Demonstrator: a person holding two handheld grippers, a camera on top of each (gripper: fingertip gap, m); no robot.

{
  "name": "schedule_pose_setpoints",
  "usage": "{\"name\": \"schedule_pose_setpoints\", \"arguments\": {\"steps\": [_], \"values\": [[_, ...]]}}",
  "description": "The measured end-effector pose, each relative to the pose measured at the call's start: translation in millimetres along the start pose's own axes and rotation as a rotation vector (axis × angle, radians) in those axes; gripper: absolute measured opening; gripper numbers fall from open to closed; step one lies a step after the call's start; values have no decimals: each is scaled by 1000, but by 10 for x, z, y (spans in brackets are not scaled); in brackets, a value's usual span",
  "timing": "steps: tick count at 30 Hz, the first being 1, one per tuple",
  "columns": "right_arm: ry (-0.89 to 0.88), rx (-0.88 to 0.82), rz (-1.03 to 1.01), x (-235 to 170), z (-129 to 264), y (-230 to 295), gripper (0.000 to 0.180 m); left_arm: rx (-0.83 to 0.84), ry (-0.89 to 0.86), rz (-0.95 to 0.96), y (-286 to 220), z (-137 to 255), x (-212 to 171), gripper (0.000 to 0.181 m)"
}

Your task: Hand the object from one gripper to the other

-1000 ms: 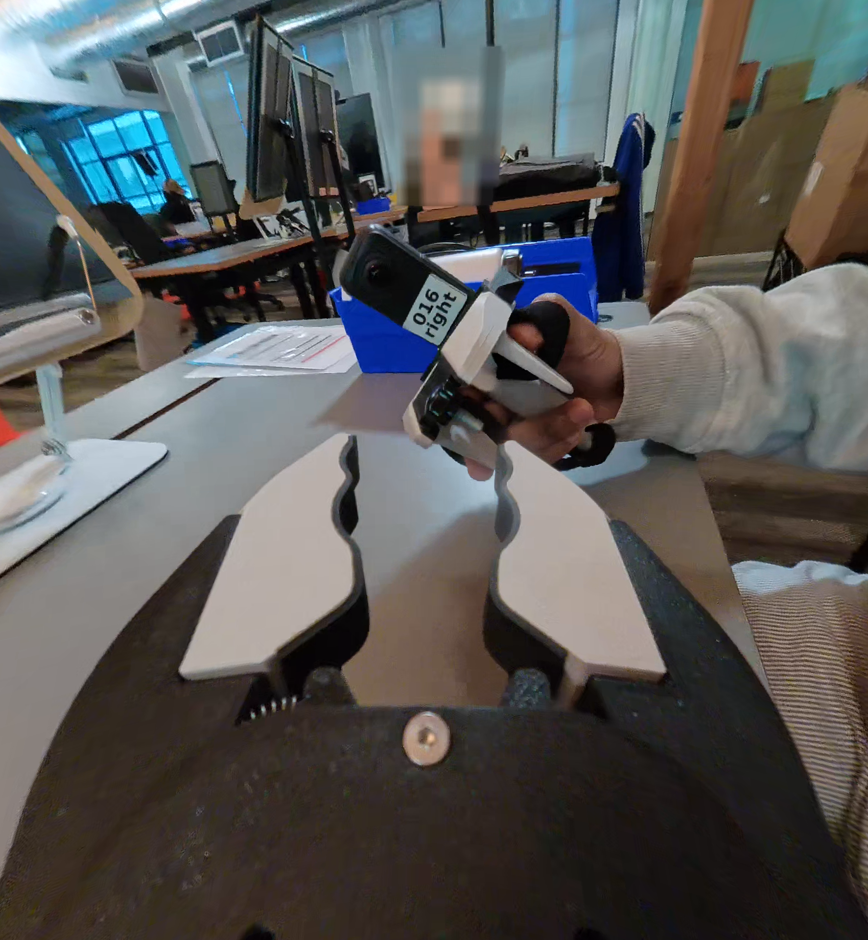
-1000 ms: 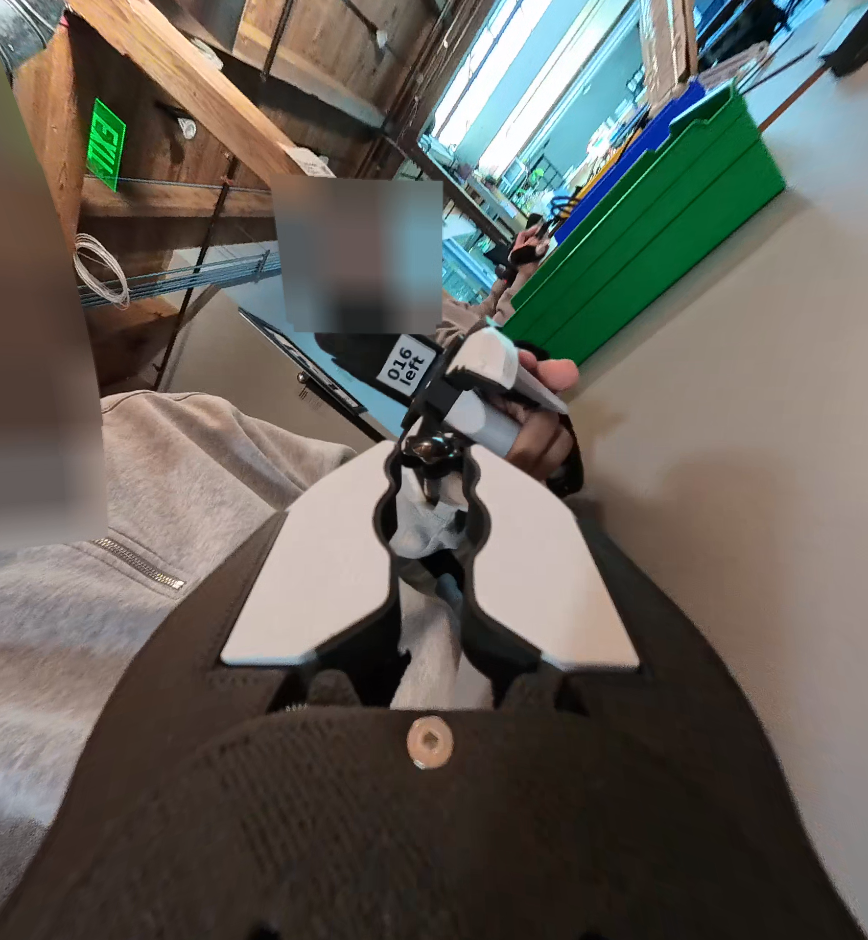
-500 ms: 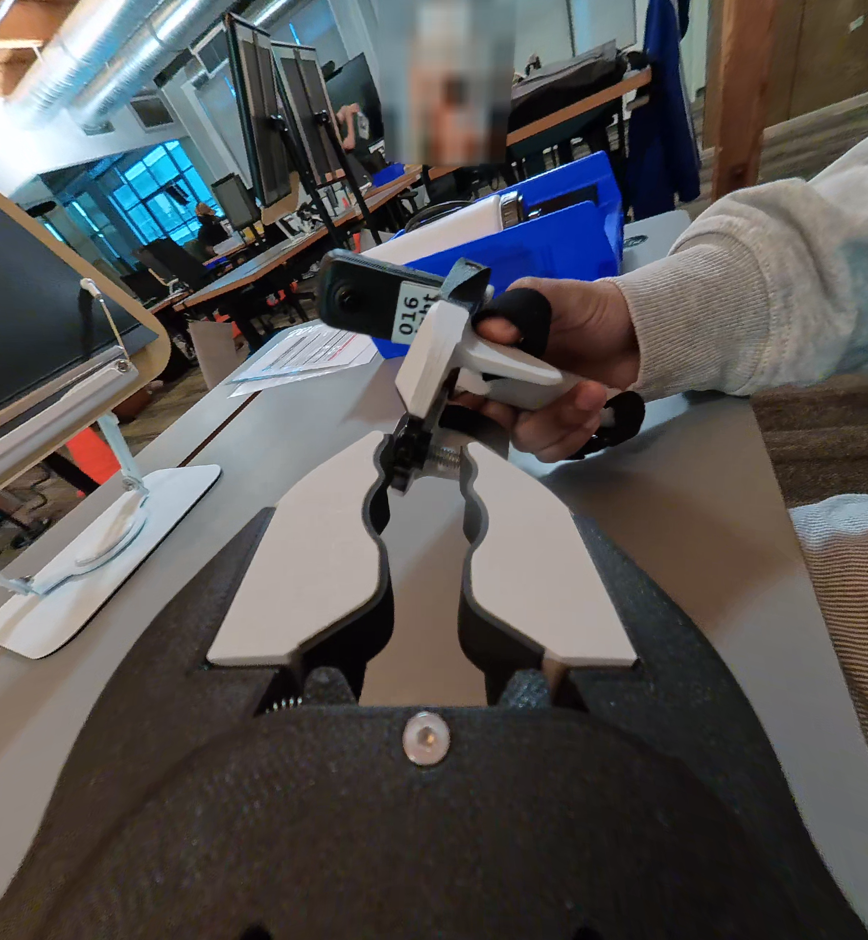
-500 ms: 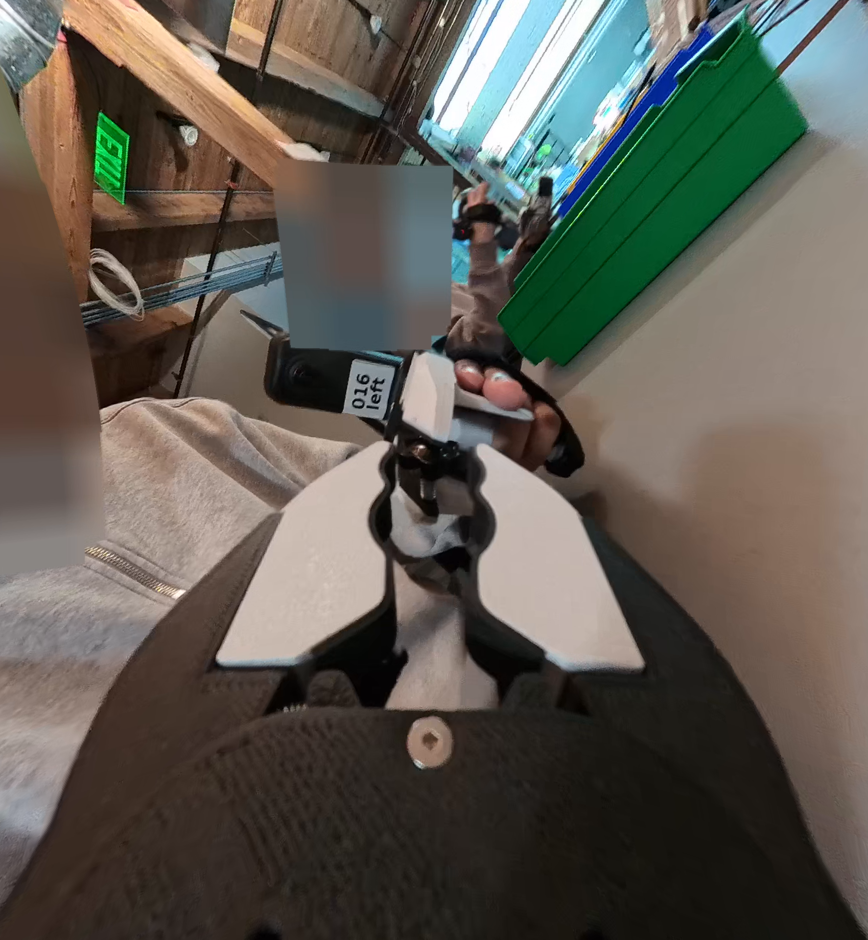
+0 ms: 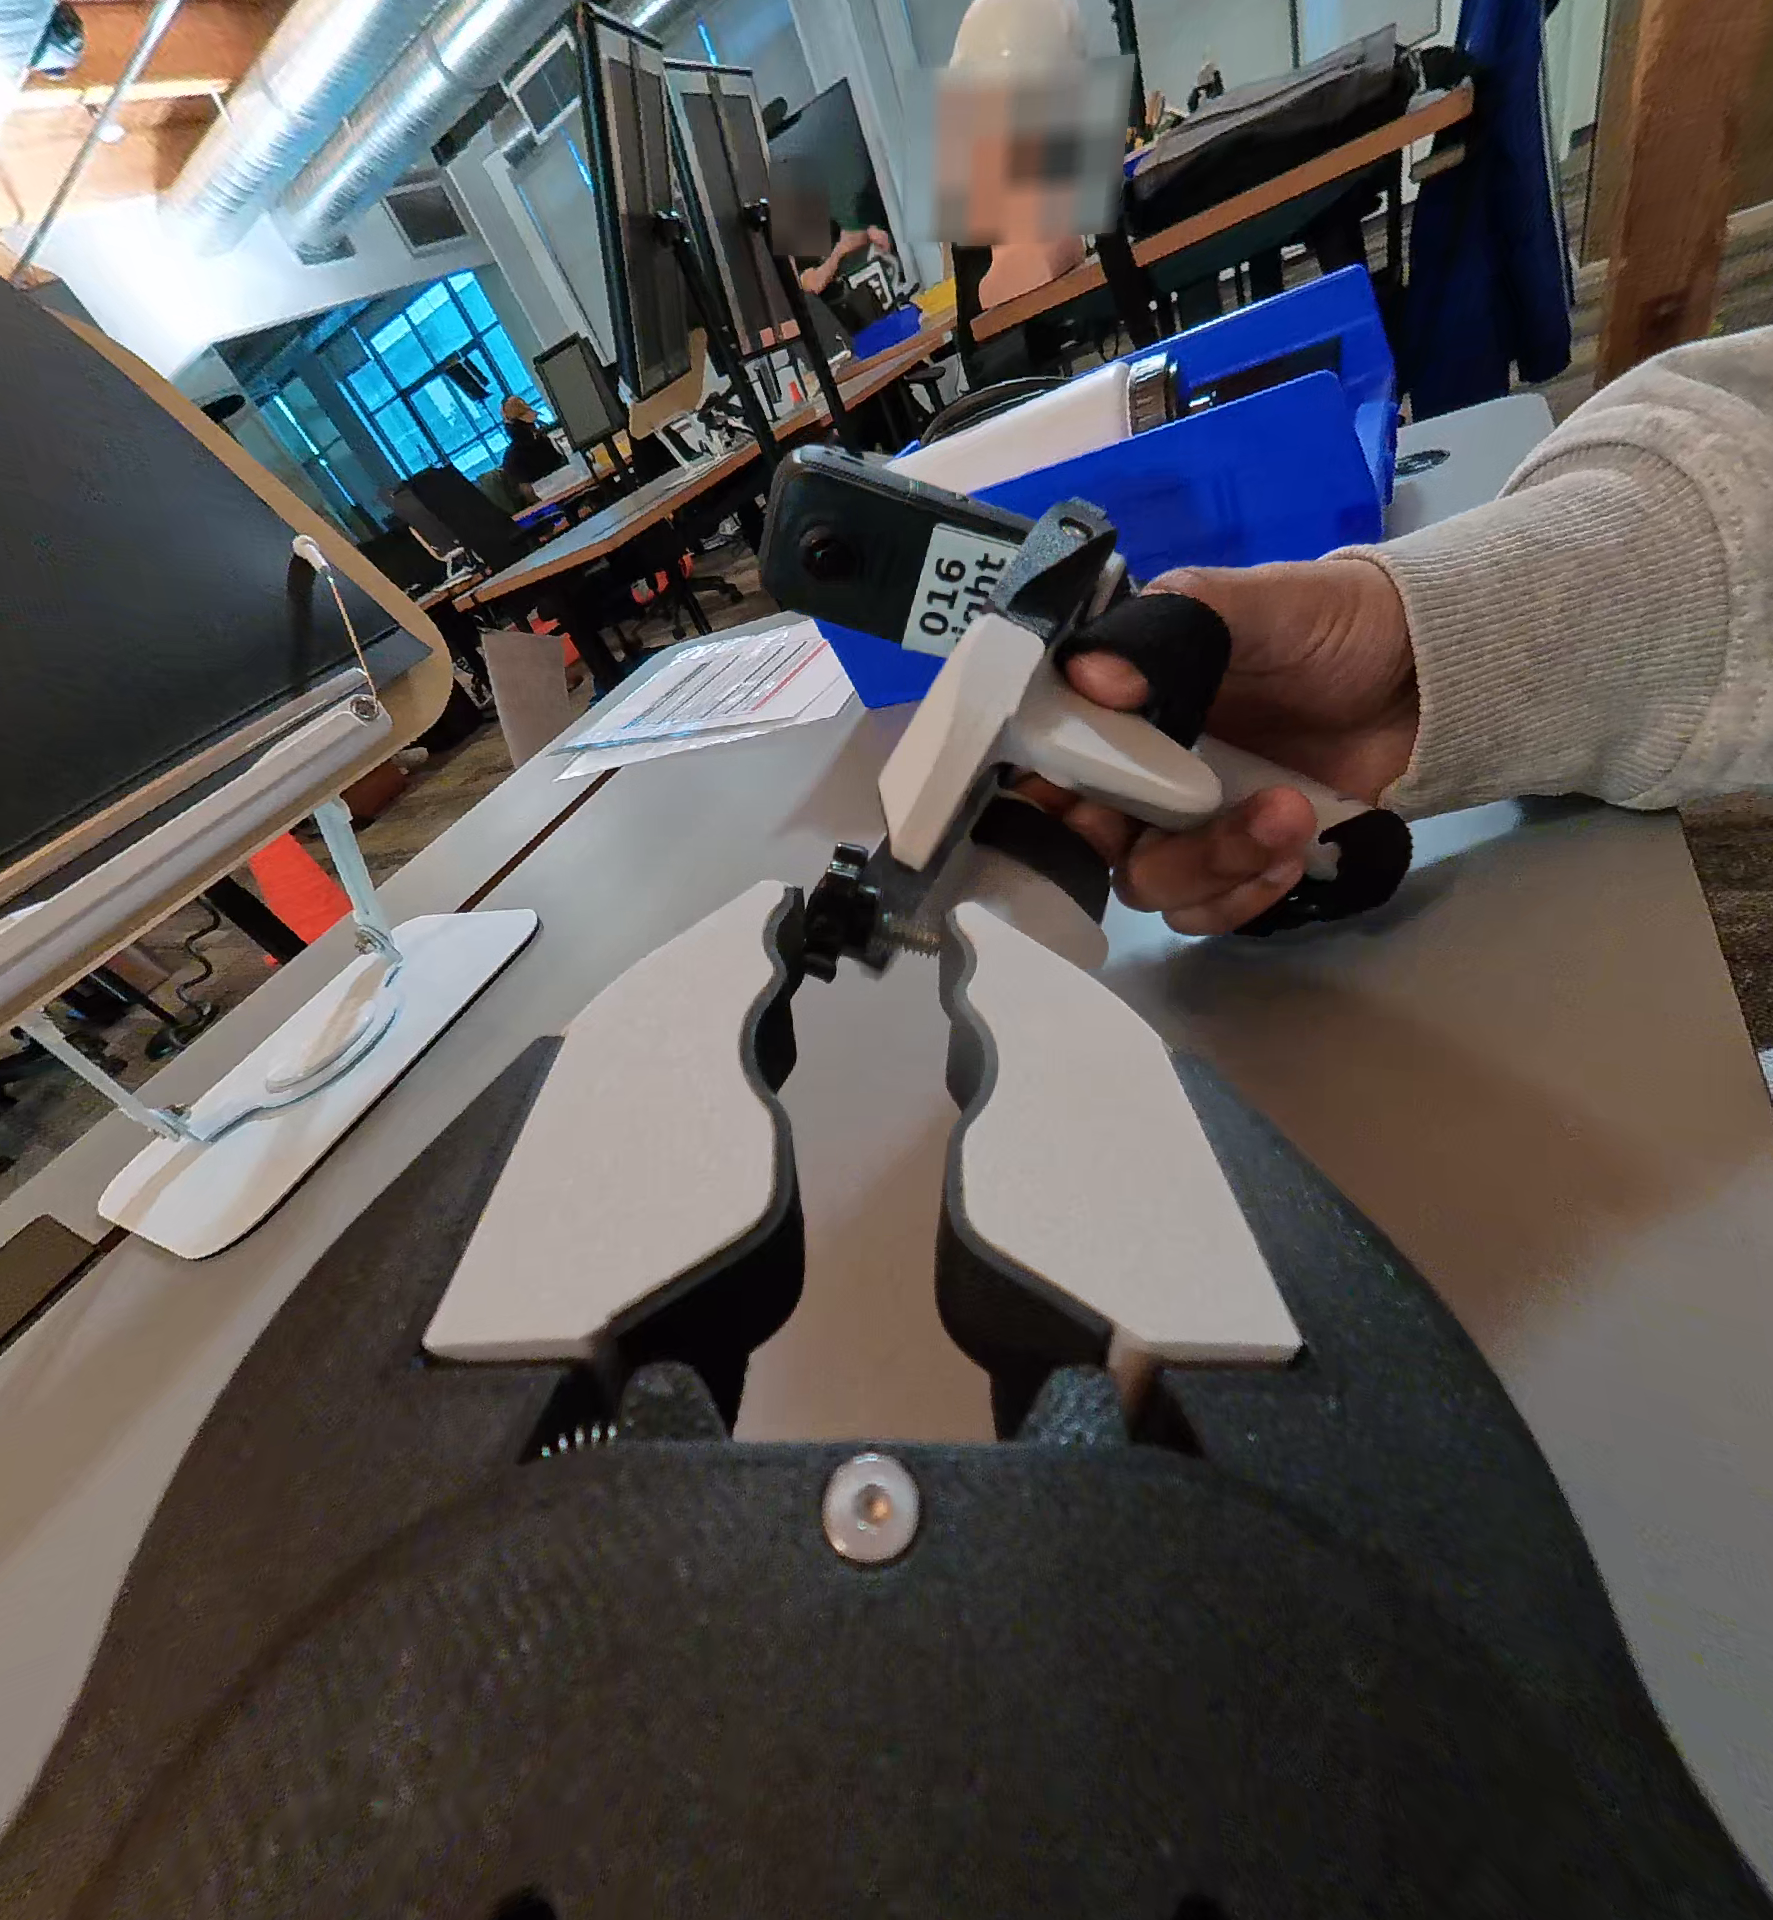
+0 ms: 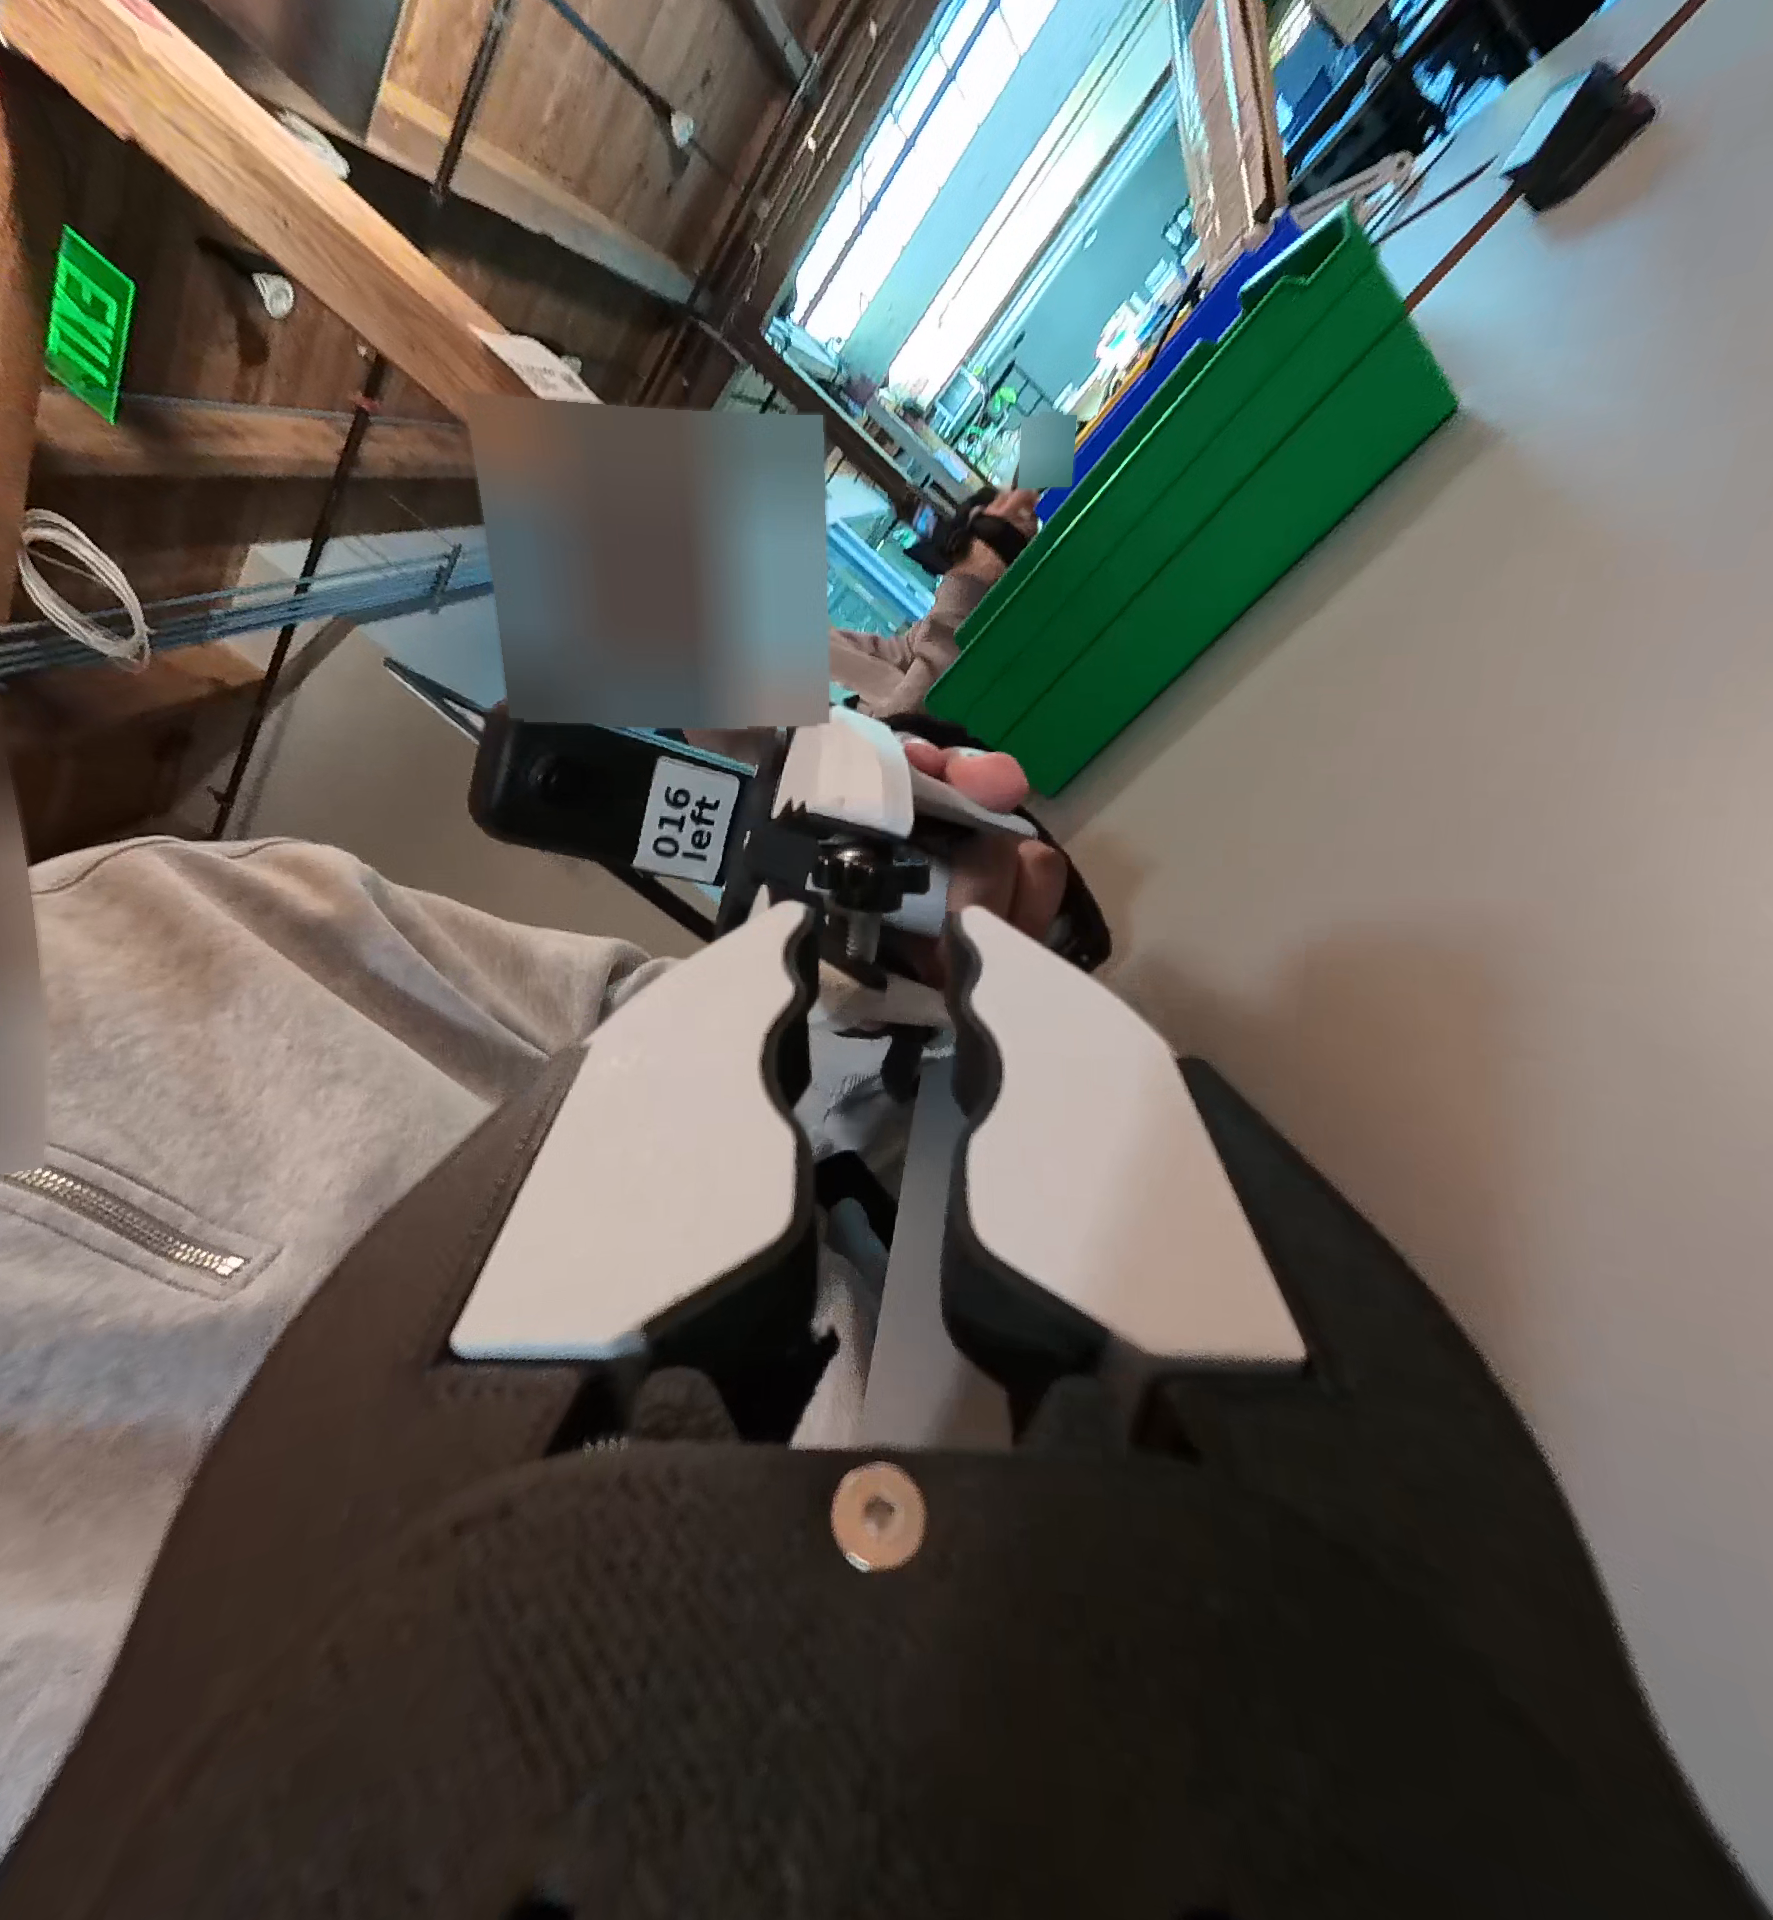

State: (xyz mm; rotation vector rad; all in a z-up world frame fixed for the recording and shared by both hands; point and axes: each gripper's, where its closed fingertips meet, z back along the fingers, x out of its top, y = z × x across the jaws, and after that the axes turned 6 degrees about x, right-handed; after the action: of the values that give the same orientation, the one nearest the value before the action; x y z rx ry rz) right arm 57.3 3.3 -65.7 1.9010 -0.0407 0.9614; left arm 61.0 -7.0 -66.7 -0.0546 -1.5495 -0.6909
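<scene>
Left claw and right claw meet tip to tip over the grey tabletop, both spread, nothing pinched; blue bin at 1 o'clock

Grey desk carrying non-task items. Far edge: blue storage bin, with a white sheet, possibly laminated, just beside it toward the left. Left edge: white stand base supporting a tilted dark panel with a wooden rim. Right wrist view: stacked green bins along the desk's edge; lit green sign on a wooden beam.
</scene>
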Motion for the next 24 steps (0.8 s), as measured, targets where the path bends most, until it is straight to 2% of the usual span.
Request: {"name": "schedule_pose_setpoints", "arguments": {"steps": [11,15,17,22,24], "values": [[30,32,-18,-79,-104,33,7,1,-1,-4,-20,-8,5,26],[27,28,-15,-68,-104,34,6,4,-9,-2,-15,-5,16,27],[17,21,-8,-48,-97,32,6,-1,-11,5,-22,-7,15,32],[-39,-37,38,63,-14,-14,6,9,-14,45,0,-27,15,59],[-63,-102,83,120,45,-71,6,-7,-19,103,12,-25,19,62]]}}
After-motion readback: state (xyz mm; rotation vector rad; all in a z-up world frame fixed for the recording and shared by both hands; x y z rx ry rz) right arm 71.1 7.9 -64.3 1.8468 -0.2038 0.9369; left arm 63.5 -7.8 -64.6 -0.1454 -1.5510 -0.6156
